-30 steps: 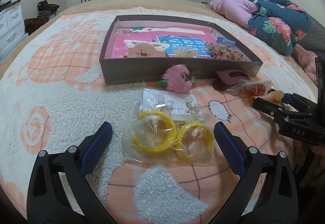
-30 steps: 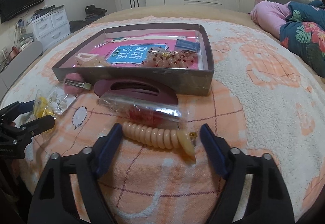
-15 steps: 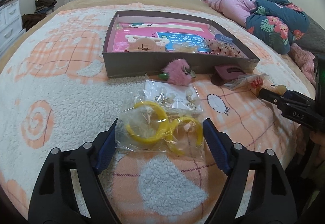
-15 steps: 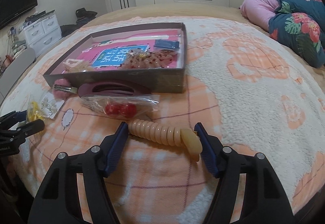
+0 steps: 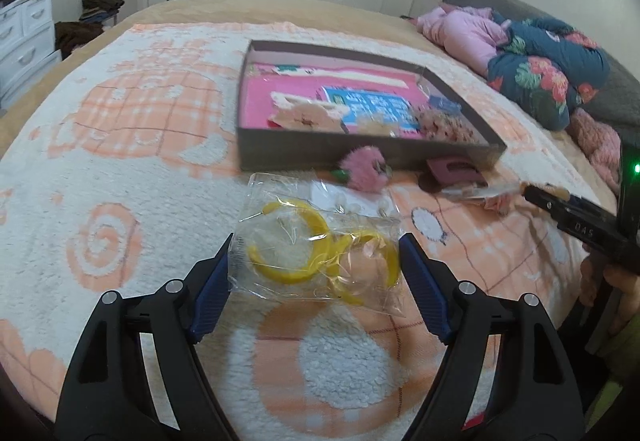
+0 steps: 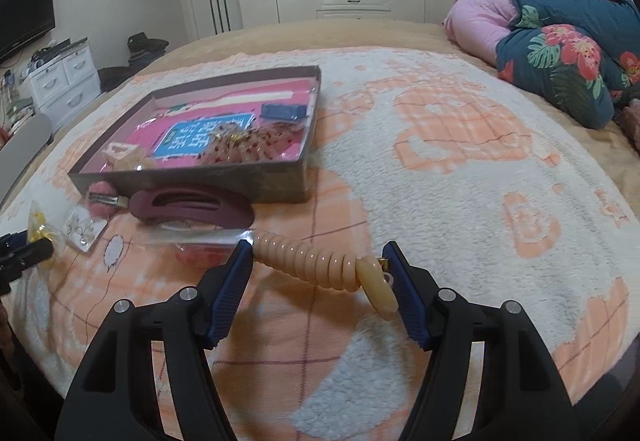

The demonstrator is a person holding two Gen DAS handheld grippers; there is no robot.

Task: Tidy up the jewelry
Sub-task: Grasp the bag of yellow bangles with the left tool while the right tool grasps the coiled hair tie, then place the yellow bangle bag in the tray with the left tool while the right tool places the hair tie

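Note:
A clear bag with yellow hoop earrings (image 5: 316, 249) lies on the blanket between the fingers of my open left gripper (image 5: 320, 261). A beige spiral hair coil (image 6: 320, 265) lies between the fingers of my open right gripper (image 6: 320, 269); whether the pads touch it I cannot tell. The grey box (image 5: 360, 155) with a pink lining holds several hair pieces and also shows in the right wrist view (image 6: 224, 181). In front of it lie a pink pompom clip (image 5: 364, 171), a maroon hair claw (image 6: 192, 203), a small bag of red pieces (image 6: 200, 251) and an earring card (image 6: 82, 229).
Folded pink and floral bedding (image 5: 532, 61) lies at the far right of the bed. White drawers (image 6: 64, 81) stand beyond the bed's left edge. The right gripper's body (image 5: 580, 225) shows at the right of the left wrist view.
Both grippers have moved forward and down. The yellow earring bag now sits between the left fingers and the beige coil between the right fingers. Both finger gaps have narrowed.

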